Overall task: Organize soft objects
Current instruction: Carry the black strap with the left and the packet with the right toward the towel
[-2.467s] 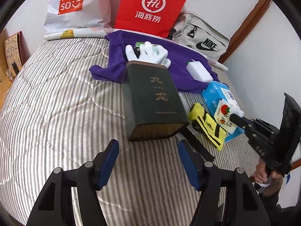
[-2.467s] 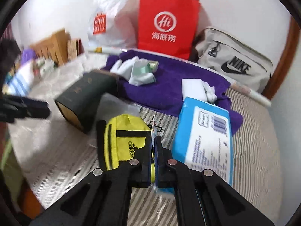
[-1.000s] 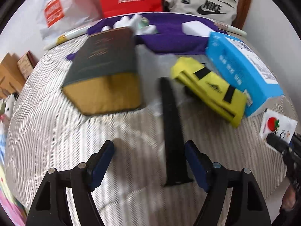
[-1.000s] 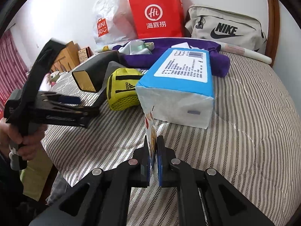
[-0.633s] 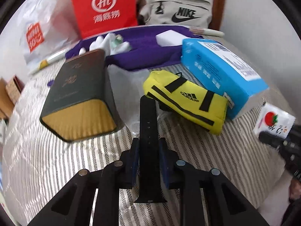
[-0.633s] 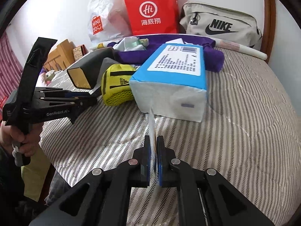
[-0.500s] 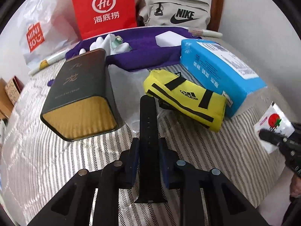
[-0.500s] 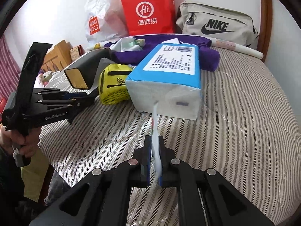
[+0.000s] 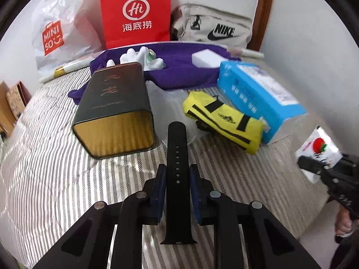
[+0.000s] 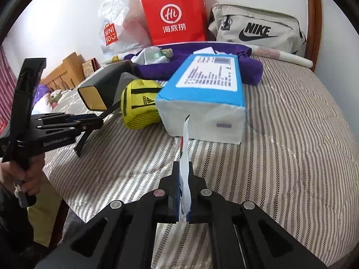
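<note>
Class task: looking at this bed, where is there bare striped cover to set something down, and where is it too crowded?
Free: the striped bed cover right of the blue tissue pack, and the near-left stretch in front of the dark green tin box. Crowded: around the yellow Adidas pouch and purple towel.

Home bedroom, striped bed (image 9: 56,179), wooden headboard (image 10: 65,74)

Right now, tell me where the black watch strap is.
In the left wrist view, the black watch strap is clamped between the fingers of the left hand-held gripper, its free end pointing between the dark green tin and the yellow Adidas pouch.
</note>
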Available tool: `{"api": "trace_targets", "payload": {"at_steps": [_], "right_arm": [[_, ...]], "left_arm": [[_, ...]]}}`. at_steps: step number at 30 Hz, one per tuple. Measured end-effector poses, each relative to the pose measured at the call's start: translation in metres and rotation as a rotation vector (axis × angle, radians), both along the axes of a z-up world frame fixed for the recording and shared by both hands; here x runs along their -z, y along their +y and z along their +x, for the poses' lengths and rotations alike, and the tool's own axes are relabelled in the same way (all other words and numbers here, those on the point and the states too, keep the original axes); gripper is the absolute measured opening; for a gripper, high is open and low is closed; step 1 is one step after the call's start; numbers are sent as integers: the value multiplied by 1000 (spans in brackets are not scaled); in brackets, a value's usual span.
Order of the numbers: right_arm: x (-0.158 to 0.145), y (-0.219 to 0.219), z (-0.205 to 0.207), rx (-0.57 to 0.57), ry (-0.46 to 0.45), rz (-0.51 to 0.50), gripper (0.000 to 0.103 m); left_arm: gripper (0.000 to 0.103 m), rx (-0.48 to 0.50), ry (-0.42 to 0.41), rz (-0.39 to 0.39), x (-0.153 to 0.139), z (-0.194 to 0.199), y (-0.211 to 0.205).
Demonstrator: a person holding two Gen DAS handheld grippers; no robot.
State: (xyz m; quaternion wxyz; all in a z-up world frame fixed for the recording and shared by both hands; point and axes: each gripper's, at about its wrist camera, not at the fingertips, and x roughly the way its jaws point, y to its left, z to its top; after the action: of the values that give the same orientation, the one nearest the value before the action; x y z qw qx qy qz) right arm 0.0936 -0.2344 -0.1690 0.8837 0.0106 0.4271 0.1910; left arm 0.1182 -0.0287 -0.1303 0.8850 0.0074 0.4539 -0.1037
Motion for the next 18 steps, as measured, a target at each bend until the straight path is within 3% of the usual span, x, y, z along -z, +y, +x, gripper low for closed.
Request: {"api": "trace_targets", "payload": {"at_steps": [8,18], "right_arm": [[-24,7,-13,-17,-41,4,3],[-55,7,-10,-10,-102,3,3]], "left_arm": [[20,-20,-45,-71,-28,-19,19],[20,-56,-128,-65,-68,-20,35]]}}
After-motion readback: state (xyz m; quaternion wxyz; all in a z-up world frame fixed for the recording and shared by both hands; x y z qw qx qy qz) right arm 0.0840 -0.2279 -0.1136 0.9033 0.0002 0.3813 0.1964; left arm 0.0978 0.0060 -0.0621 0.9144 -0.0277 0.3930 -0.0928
